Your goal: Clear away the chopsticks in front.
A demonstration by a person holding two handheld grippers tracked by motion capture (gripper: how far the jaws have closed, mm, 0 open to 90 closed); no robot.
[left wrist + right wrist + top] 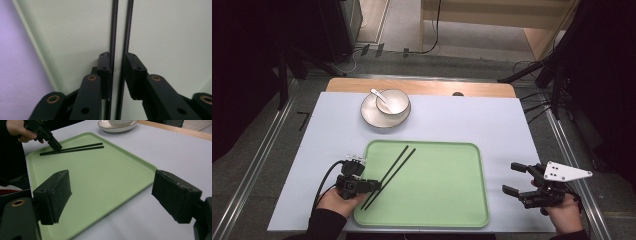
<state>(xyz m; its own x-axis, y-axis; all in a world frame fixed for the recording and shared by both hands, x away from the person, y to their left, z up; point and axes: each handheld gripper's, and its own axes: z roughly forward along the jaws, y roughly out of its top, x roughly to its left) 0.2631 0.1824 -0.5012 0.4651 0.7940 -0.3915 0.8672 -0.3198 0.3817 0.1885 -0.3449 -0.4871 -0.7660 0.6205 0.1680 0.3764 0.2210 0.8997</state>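
Observation:
Two black chopsticks [393, 170] lie side by side on the left part of a green tray [447, 185]. My left gripper [373, 186] is down at their near end. In the left gripper view its jaws [117, 62] straddle both chopsticks [113, 30] with a narrow gap, and a slit still shows between the sticks. My right gripper [510, 178] hovers just right of the tray, wide open with nothing between its pads [111, 185]. The right gripper view also shows the left gripper [53, 143] on the chopsticks [75, 148].
A white bowl [392, 101] with a white spoon [378, 94] in it stands on a plate [373, 119] behind the tray. A pale sheet [502, 125] covers the table, whose wooden edge [422, 86] runs along the back. Rails and stands flank both sides.

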